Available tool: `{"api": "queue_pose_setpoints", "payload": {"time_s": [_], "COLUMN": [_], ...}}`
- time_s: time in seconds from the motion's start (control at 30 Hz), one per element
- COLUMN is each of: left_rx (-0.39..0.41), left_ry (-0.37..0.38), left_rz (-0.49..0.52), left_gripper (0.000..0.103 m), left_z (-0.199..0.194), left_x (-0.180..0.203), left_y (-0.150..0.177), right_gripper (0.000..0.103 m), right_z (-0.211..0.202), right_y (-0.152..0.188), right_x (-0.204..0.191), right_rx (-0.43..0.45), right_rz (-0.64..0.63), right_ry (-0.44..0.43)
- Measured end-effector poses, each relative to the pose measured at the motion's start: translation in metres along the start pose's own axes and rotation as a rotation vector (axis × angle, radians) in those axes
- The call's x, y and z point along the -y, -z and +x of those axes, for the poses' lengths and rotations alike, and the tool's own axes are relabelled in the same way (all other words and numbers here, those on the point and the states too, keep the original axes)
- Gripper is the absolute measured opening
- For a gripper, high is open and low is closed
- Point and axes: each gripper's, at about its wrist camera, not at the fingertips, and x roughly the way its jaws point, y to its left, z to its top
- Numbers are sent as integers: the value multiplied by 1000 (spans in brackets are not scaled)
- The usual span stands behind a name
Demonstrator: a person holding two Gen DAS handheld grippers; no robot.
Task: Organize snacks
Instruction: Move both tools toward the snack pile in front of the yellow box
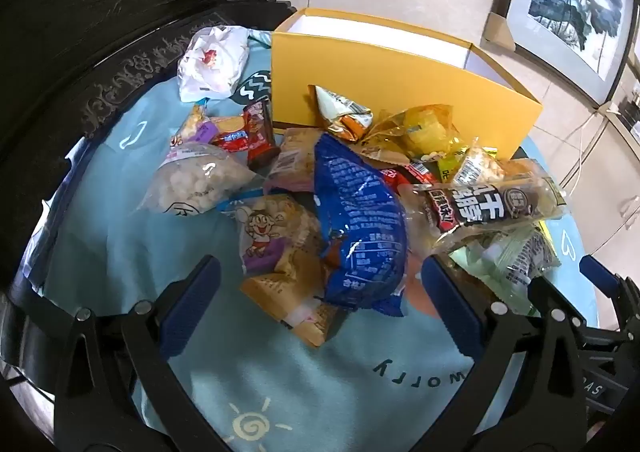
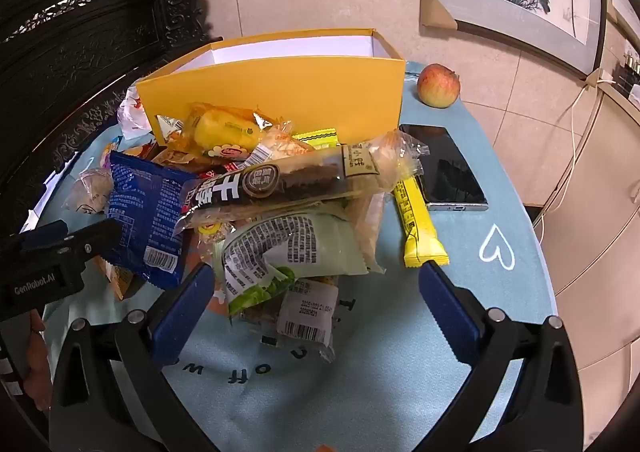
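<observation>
Your left hand-held gripper (image 1: 320,292) hangs with its jaws spread wide over the near edge of the snack pile, holding nothing; the blue bag (image 1: 358,224) and a cartoon-printed pack (image 1: 276,240) lie between its 2 blue fingers (image 1: 192,304). Your right hand-held gripper (image 2: 316,304) is also spread wide and holds nothing, with a pale green pack (image 2: 296,248) and a barcode-labelled packet (image 2: 306,316) lying between its fingers.

The snacks sit heaped on the light blue cloth (image 2: 360,392) covering the desk, just in front of the yellow box (image 2: 280,92). The box stands open-topped, its white inner walls showing, and no snack can be seen inside it. On top of the heap lies a long clear-wrapped roll with a black label (image 2: 296,180), tilted across the pile. A yellow bar (image 2: 416,228) lies beside the heap on your right, touching a phone (image 2: 444,168). An apple (image 2: 439,85) sits near the box's right corner. To the left, a clear bag of white balls (image 1: 196,180) rests on the cloth, and a crumpled white bag (image 1: 214,60) lies by the box's left end. A golden wrapper (image 1: 420,128) leans against the box front.
</observation>
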Motion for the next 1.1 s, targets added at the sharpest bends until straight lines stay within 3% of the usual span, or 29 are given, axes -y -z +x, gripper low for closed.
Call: {"api": "queue_pose_setpoints", "payload": {"time_s": [1.1], "left_rx": [-9], "left_ry": [24], "left_rz": [30], "left_gripper": [101], "left_z": [2], "left_x": [4], "left_y": [4], "right_gripper": [102], "right_z": [2], "right_y": [2], "right_x": [1], "right_rx": [-4], "right_rz": [-5], "right_ry": [8]}}
